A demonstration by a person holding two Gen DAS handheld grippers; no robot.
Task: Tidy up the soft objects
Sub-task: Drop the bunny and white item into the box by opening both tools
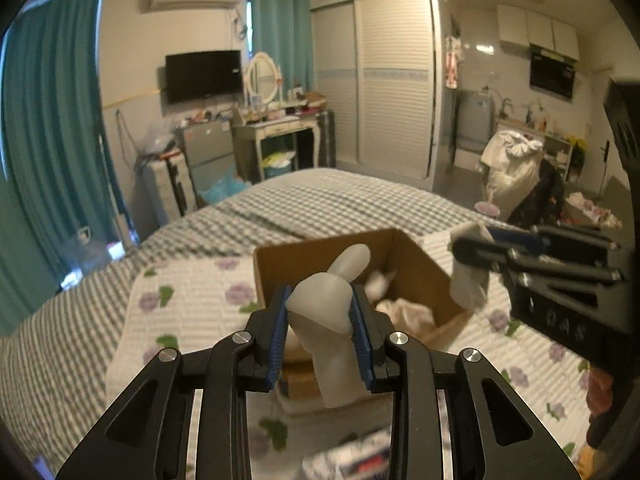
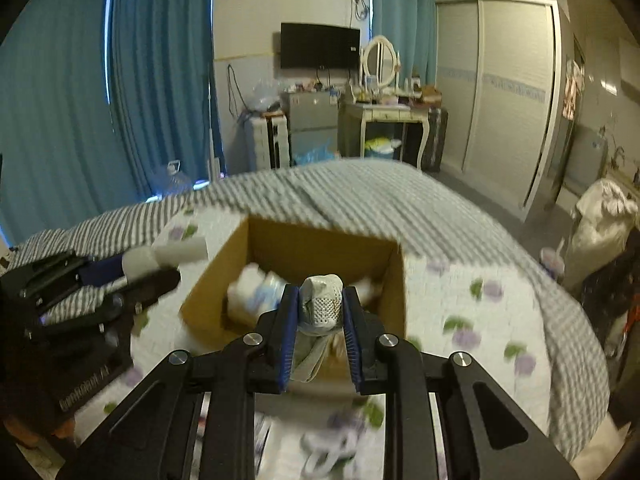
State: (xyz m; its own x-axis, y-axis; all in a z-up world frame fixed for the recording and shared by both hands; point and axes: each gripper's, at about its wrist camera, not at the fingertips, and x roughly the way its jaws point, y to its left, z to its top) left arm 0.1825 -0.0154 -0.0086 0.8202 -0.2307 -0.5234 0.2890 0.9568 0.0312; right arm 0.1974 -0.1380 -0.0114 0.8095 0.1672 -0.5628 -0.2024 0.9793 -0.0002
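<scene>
An open cardboard box [image 1: 416, 264] [image 2: 304, 248] sits on the floral quilt on the bed, with several pale soft items inside. My left gripper [image 1: 320, 304] is shut on a pale grey soft toy [image 1: 324, 308] held just before the box's near edge. My right gripper [image 2: 320, 304] is shut on a white mesh cloth bundle [image 2: 320, 304] over the box's near edge. The right gripper [image 1: 472, 248] shows in the left wrist view at the box's right side. The left gripper [image 2: 160, 268] shows in the right wrist view at the box's left.
The floral quilt [image 1: 192, 292] [image 2: 480, 312] lies over a grey checked bedspread [image 1: 320, 200]. A printed packet [image 1: 352, 456] lies on the quilt near me. Beyond the bed stand a dressing table [image 1: 276, 132], a wardrobe [image 1: 384, 80] and teal curtains [image 1: 48, 120].
</scene>
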